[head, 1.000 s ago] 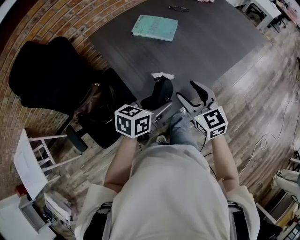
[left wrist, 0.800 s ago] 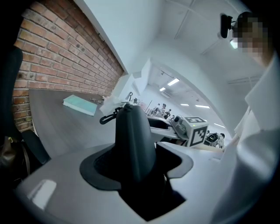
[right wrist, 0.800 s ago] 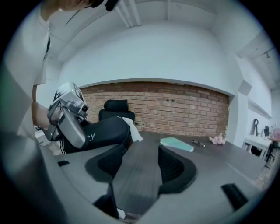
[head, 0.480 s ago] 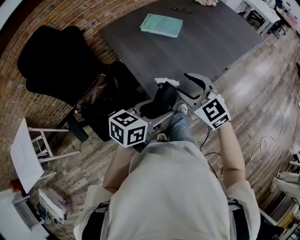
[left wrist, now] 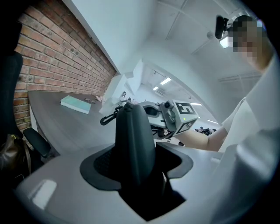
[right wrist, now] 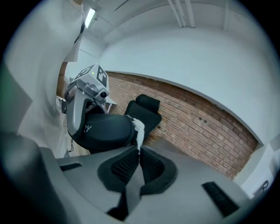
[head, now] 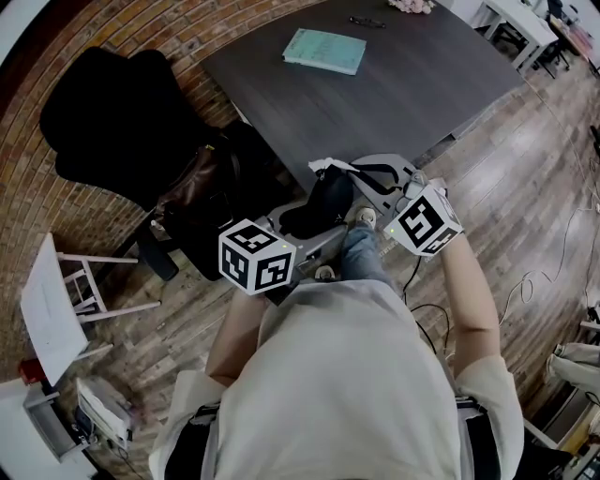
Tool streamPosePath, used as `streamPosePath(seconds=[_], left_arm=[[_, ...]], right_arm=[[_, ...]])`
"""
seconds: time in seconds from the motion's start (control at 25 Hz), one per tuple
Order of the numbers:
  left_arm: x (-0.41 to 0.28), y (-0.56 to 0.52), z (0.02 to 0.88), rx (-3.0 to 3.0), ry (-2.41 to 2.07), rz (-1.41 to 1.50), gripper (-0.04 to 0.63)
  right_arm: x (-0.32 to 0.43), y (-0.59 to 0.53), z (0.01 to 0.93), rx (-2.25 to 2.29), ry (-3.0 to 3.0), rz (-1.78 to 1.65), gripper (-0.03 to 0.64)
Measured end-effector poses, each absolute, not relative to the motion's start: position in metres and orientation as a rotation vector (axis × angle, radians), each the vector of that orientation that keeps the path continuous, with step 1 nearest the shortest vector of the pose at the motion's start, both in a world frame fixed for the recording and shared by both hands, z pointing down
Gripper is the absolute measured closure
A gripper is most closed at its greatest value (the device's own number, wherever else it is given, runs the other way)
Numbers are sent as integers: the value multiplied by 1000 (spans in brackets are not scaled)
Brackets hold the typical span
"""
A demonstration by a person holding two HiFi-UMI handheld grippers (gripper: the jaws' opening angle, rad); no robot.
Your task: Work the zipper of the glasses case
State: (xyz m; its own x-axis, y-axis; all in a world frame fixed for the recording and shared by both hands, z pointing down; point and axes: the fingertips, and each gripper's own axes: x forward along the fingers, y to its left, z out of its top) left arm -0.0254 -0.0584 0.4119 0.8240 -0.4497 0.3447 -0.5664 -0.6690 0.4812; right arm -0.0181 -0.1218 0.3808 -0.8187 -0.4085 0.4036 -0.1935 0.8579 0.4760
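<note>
The black glasses case [head: 323, 202] stands on end between the jaws of my left gripper [head: 302, 230], which is shut on its lower part. In the left gripper view the case [left wrist: 133, 140] fills the gap of that gripper [left wrist: 138, 162], with a black clip [left wrist: 107, 118] at its top. My right gripper [head: 349, 170] reaches in from the right at the case's top end. Its jaws are shut on a white tag [head: 323, 164] there. The right gripper view has the tag [right wrist: 139, 129] pinched in that gripper [right wrist: 139, 159], with the case [right wrist: 103, 129] just behind.
A dark table [head: 394, 94] lies ahead with a teal book [head: 324, 50] and a pair of glasses [head: 367, 22] on it. A black office chair [head: 112, 122] and a brown bag [head: 192, 187] stand at the left. A white stool [head: 56, 300] is at lower left.
My right gripper, open beside the case before, has swung left to the case's top and closed on the white tag. The left gripper keeps hold of the case.
</note>
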Motion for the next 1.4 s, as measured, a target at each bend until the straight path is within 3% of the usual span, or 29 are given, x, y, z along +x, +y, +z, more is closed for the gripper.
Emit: streamPosePath(seconds=[0.72,1.4], left_arm=[[-26,-60,419,2431,-801,230,341],[-60,-95,386,2375,-908,-60,353]], right_arm=[[-10,-156,321,741,-2567,-562,612],[22,-143,399,813,-2597,-87,614]])
